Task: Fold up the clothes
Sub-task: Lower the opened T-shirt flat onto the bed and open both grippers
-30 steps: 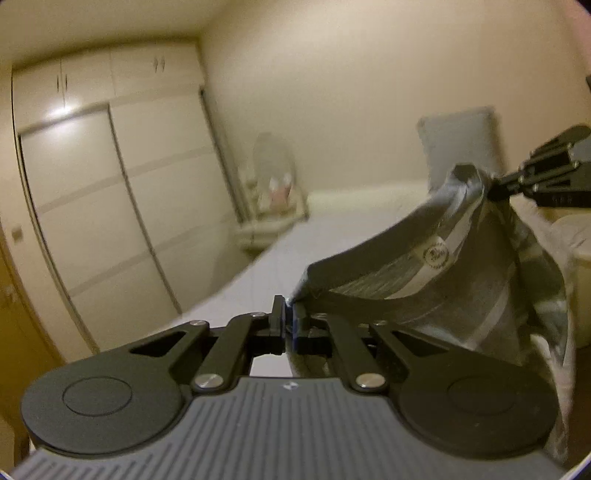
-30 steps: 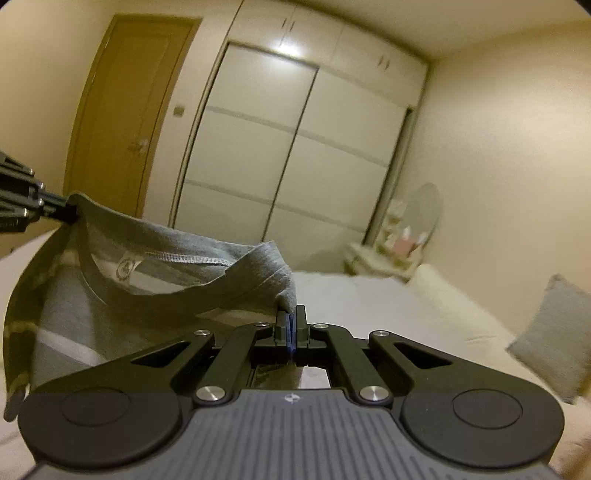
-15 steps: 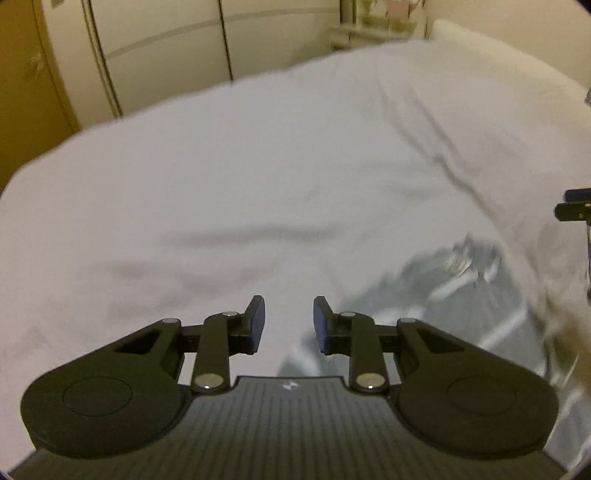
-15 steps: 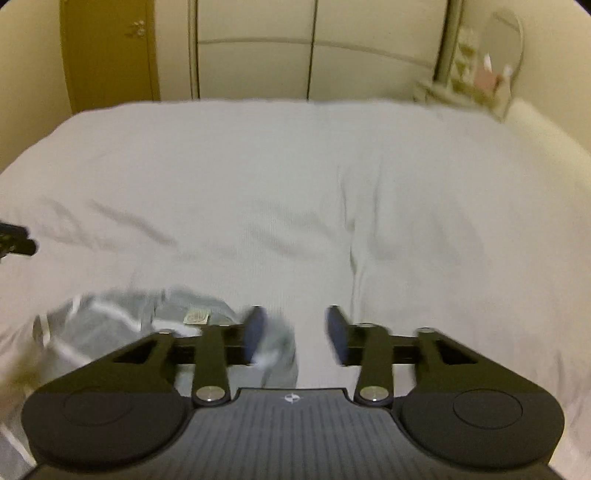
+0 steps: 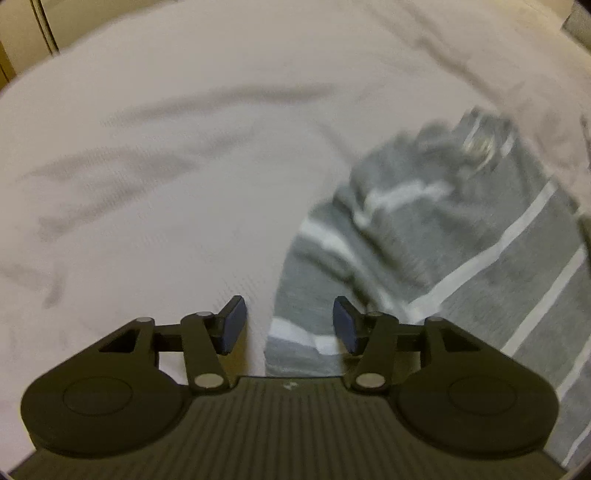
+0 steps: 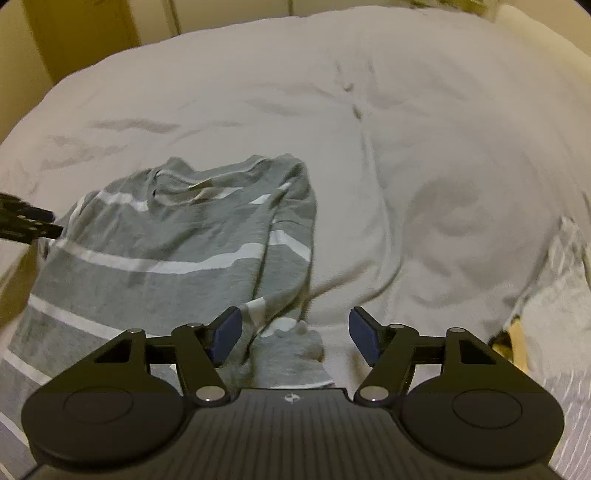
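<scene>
Left wrist view: left gripper (image 5: pixel 289 325) spread wide, nothing between the blue pads (image 5: pixel 232 325), hanging just above the bed (image 5: pixel 147 184). Grey striped shirt (image 5: pixel 461 240) lying on the white sheet, filling the right half of the frame; its near edge, a sleeve or side with white bands, sits right under the gap between the pads, closer to the right one. Whether fabric touches a pad: cannot tell. Upper part of the shirt motion-blurred, collar area only a smear. Wrinkles across the sheet on the left. Strip of pale cupboard door (image 5: pixel 33 26) at top left. Right wrist view: right gripper (image 6: pixel 293 334) also wide apart and empty, low over the bed (image 6: pixel 424 147). Same shirt (image 6: pixel 166 240) spread mostly flat on the left side, collar (image 6: pixel 207 173) at the far end with a small label showing inside the neck, white stripes running across the chest. Right sleeve (image 6: pixel 284 295) folded inward along the body edge, its cuff end bunched up directly below the gap between the pads. Tip of the left gripper (image 6: pixel 26 221) visible at the left frame edge, at the shirt's far shoulder. Brownish door (image 6: pixel 85 33) at top left. Pale striped fabric (image 6: pixel 554 302) at the right edge, blurred, unidentifiable.
</scene>
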The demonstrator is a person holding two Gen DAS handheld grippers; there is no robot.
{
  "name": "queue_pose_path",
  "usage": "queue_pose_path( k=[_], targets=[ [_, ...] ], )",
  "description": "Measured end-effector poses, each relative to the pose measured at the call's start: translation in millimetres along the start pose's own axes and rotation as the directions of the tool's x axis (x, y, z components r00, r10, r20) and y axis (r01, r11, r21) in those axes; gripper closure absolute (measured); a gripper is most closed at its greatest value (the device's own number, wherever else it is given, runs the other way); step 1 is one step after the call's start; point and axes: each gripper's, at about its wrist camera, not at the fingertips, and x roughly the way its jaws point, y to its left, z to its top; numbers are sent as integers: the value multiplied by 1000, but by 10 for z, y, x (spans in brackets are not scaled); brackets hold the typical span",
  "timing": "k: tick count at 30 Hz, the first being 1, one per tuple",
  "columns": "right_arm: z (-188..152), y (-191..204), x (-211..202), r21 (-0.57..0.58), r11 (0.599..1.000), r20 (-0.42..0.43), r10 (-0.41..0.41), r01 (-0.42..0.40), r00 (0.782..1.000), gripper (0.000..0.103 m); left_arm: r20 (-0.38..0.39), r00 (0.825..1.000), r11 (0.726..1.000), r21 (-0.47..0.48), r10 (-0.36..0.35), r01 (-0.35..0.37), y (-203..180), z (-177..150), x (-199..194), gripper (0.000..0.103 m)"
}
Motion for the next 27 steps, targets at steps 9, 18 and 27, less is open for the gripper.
queue_pose_path(
  k=[9,18,27],
  targets=[
    [112,264,230,-56,997,-130,49,-56,990,36,144,964,973,-92,224,-213,497,-153,-840,103],
    [-121,290,281,-181,983,-141,-9,-17,990,92,27,955,950,-114,295,-290,861,-403,-796,103],
    [323,-701,-103,-78,961,23,-265,266,964,103,24,949,946,-90,314,-311,933,-327,-673,103]
  ],
)
